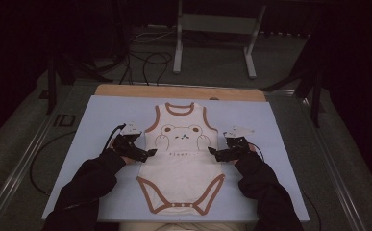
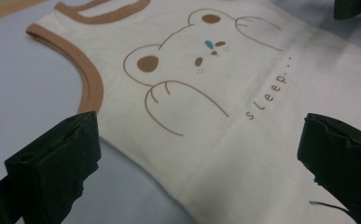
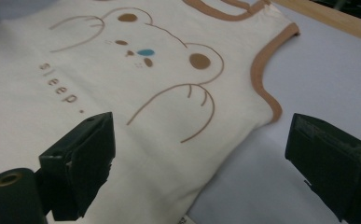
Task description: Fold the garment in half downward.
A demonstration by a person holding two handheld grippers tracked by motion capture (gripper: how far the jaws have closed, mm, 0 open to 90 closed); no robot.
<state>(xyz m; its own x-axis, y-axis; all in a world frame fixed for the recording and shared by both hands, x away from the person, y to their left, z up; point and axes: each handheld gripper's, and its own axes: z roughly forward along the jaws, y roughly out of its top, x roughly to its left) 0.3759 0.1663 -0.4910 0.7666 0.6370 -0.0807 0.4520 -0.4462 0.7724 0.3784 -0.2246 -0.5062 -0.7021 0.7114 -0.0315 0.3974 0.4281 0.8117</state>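
A cream sleeveless baby bodysuit (image 1: pixel 181 159) with brown trim, a bear drawing and the word "sleep" lies flat, neck away from me, on a pale blue mat (image 1: pixel 102 120). My left gripper (image 1: pixel 151 153) is at the garment's left side edge, just below the armhole, jaws open and straddling the edge of the bodysuit (image 2: pixel 206 154). My right gripper (image 1: pixel 213 153) mirrors it at the right side edge, jaws open over the edge of the bodysuit (image 3: pixel 169 154). Nothing is clamped in either one.
The mat lies on a wooden board (image 1: pixel 179 91) whose far edge shows beyond it. Behind the table stand a white metal frame (image 1: pixel 215 29) and loose cables (image 1: pixel 145 62) on the floor. Blue mat surface is bare on both sides of the garment.
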